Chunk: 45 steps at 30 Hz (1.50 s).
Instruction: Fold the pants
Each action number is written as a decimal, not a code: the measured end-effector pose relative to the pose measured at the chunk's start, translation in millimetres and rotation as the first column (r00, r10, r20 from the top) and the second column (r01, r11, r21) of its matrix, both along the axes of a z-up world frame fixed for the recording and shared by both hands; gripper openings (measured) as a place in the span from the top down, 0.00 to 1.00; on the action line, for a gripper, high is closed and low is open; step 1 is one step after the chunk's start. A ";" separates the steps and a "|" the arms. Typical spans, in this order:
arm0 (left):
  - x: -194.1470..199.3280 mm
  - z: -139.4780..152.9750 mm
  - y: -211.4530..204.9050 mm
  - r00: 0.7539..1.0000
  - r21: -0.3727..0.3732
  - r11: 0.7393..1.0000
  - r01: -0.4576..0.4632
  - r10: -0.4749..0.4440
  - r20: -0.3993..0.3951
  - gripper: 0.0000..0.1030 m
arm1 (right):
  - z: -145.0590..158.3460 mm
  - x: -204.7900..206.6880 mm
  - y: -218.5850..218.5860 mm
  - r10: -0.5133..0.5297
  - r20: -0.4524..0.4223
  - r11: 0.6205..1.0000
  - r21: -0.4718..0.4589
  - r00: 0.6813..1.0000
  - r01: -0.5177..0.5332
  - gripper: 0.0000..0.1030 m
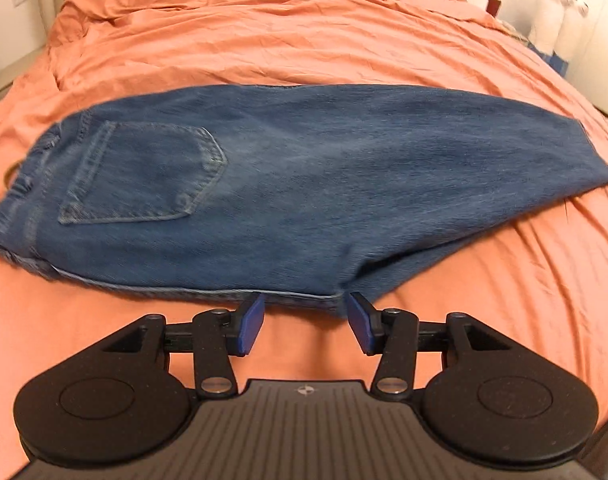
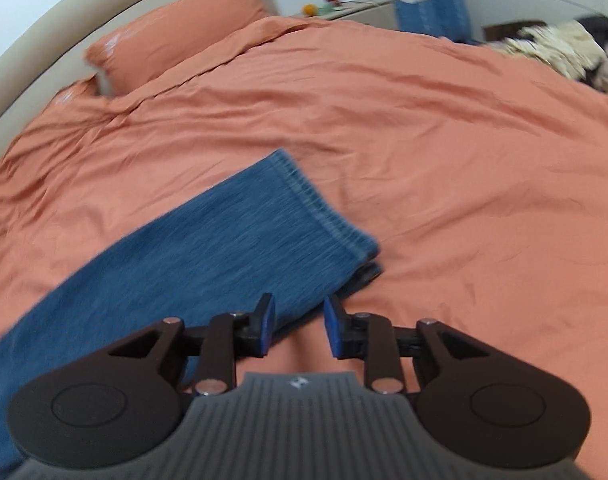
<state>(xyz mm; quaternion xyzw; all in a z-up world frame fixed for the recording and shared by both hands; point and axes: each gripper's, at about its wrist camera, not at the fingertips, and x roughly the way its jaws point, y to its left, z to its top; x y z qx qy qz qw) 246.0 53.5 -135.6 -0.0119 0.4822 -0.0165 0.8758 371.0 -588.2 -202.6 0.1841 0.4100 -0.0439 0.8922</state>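
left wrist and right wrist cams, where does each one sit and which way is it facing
Left wrist: sits on the left gripper, looking forward along its open blue-padded fingers at the seat end of the jeans, back pocket up, on the orange duvet; only the gripper shows.
Right wrist: sits on the right gripper, facing the stacked leg hems and, beyond them, the pillows and nightstand; again only the gripper, open.
Shared: the same jeans and duvet; neither gripper appears in the other's view.
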 end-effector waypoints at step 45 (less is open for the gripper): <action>90.5 31.1 -88.1 0.994 0.034 0.997 0.072 -0.075 0.083 0.58 | -41.5 -14.1 -29.0 -0.212 -0.090 0.878 0.419 0.973 0.230 0.40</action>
